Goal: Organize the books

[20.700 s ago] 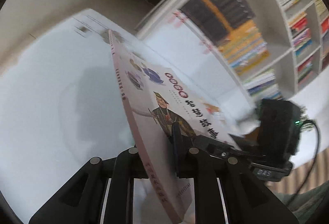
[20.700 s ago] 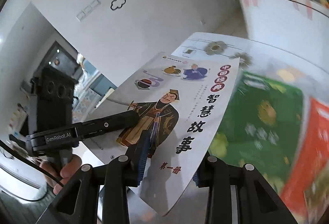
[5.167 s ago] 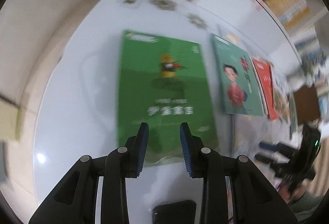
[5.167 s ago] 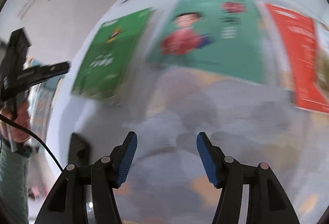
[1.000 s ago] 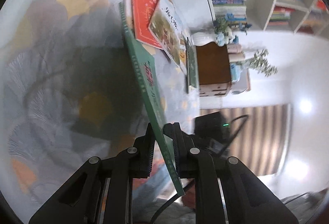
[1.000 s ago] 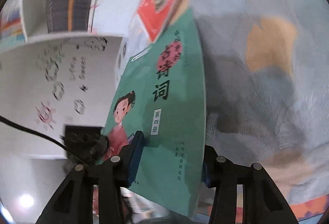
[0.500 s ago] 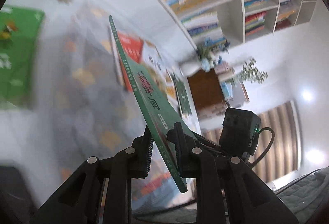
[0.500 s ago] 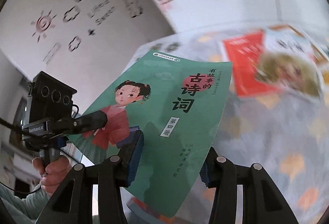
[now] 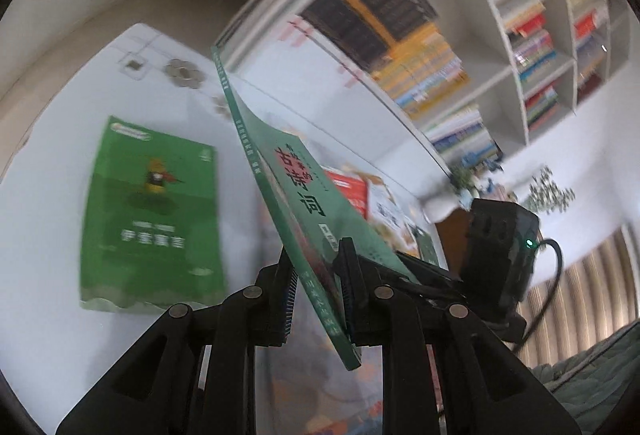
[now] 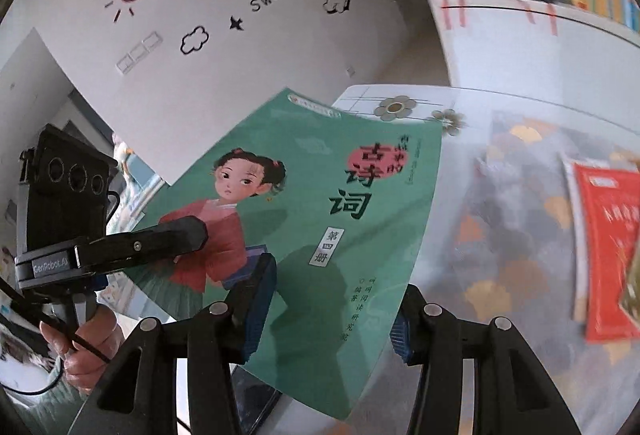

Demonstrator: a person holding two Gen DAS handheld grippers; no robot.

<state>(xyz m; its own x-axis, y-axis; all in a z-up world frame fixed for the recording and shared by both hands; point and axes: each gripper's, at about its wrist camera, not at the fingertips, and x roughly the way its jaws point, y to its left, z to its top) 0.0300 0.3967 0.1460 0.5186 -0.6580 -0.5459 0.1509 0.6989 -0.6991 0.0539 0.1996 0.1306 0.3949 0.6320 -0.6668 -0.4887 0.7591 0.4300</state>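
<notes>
Left wrist view: left gripper (image 9: 318,289) pinches the teal poetry book (image 9: 296,191) near its lower spine corner; book held on edge, long axis running up and away from the jaws; bright green book (image 9: 150,219) lies flat on the white table (image 9: 48,171) to the tool's left, apart; bookshelf (image 9: 500,47) stands ahead and to the right.

Right wrist view: right gripper (image 10: 326,309) has its pads either side of the same book's lower edge, cover facing the camera; true squeeze or loose cradle, cannot tell; left gripper comes in from the left, clamped over the cover; red book (image 10: 608,247) lies flat to the right; both hands carry the load; the green book is likely the stacking spot, nearer the left hand.
</notes>
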